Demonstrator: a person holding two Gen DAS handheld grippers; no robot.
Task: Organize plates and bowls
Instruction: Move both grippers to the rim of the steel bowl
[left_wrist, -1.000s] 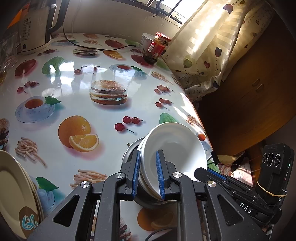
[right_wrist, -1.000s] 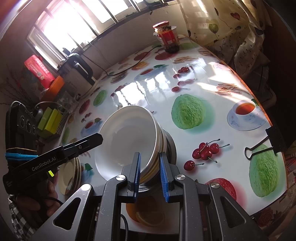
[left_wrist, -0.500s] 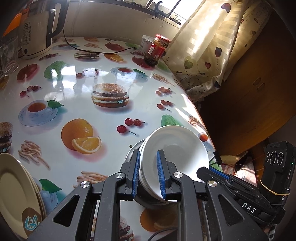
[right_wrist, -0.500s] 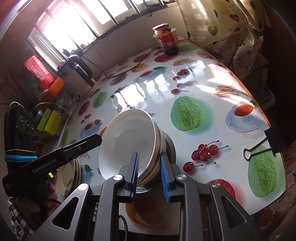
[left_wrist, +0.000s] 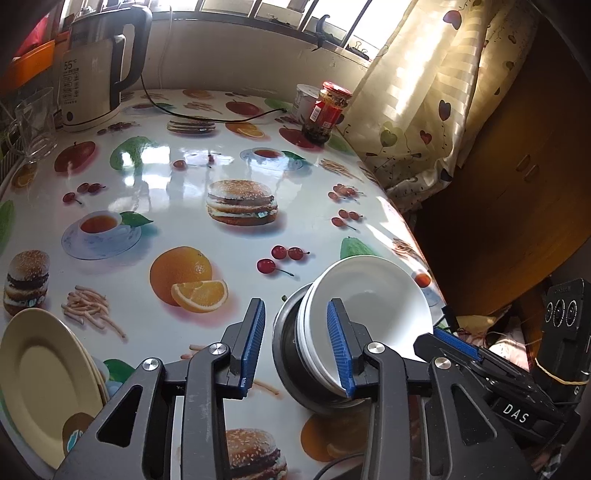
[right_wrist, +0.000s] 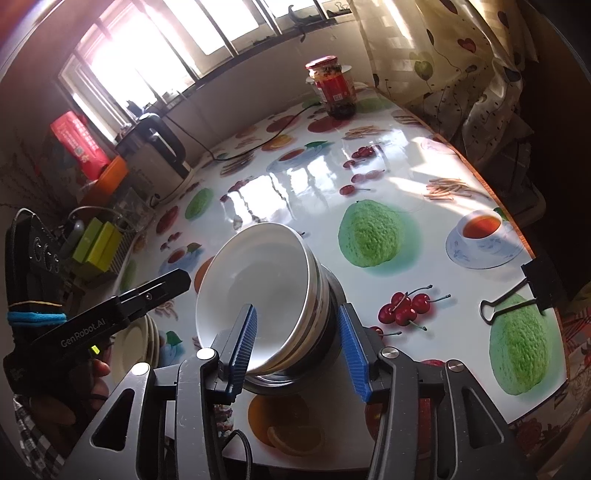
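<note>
Through my left wrist camera, my left gripper (left_wrist: 297, 347) has its 2 blue-padded jaws spread apart, gripping nothing. The stack of white bowls (left_wrist: 369, 306) sits tilted in a dark metal bowl (left_wrist: 295, 365) just ahead of me and slightly right; my right pad is inside the top bowl's near rim and my left pad is outside the stack, with a gap to the metal wall. To my lower left a stack of cream plates (left_wrist: 44, 373) rests on the table (left_wrist: 184, 184), whose cloth is printed with fruit and burgers. Far ahead stand a red-lidded jar (left_wrist: 327, 110) and, to the far left, an electric kettle (left_wrist: 96, 62). My right gripper (left_wrist: 458, 349) shows at the lower right, next to the bowls.

Through my right wrist camera, my right gripper (right_wrist: 299, 347) is also spread wide, clamped on nothing. Its left pad is inside the top white bowl (right_wrist: 255, 284) and its right pad stands clear of the metal bowl (right_wrist: 332, 332) on the outside. The stack leans toward my left. My left gripper (right_wrist: 159, 288) reaches in from the left, its tip near the bowl rim; I cannot tell whether it touches. The cream plates (right_wrist: 133, 343) lie below it. A black binder clip (right_wrist: 532, 284) lies on the table edge (right_wrist: 498, 206) to my right, and the jar (right_wrist: 334, 88) stands far ahead.
</note>
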